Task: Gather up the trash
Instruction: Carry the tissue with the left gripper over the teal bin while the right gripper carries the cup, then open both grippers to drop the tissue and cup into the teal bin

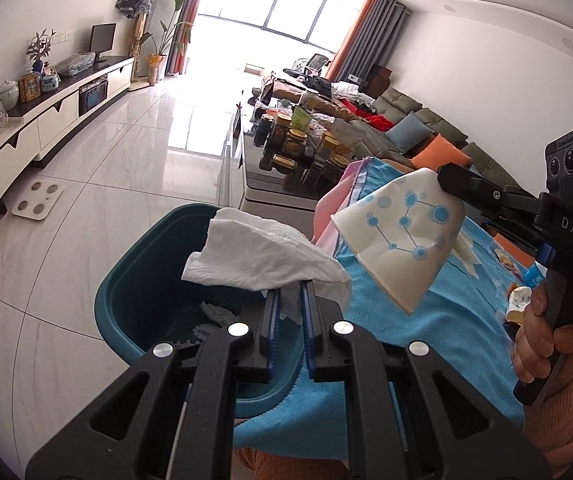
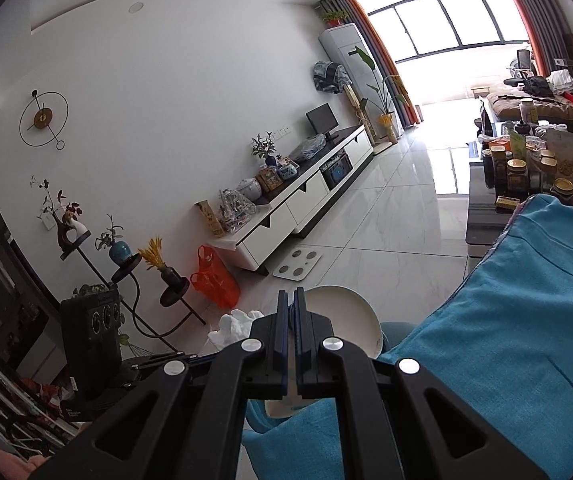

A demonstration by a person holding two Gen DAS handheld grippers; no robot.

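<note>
My left gripper (image 1: 289,292) is shut on a crumpled white tissue (image 1: 262,258) and holds it above the teal trash bin (image 1: 126,304), which has white scraps inside. My right gripper (image 1: 444,182) is shut on a white paper cup with a blue dot pattern (image 1: 402,232), held upside down and tilted over the blue towel's (image 1: 446,340) edge, right of the bin. In the right wrist view the right gripper (image 2: 291,300) pinches the cup's rim (image 2: 350,312). The tissue (image 2: 234,326) and the left gripper's body show at its lower left.
The blue towel covers a surface at the right, with another small paper cup (image 1: 518,308) lying on it. A glass coffee table with several jars (image 1: 298,148) stands beyond. A white scale (image 1: 37,200) and an orange plastic bag (image 2: 214,276) are on the tiled floor.
</note>
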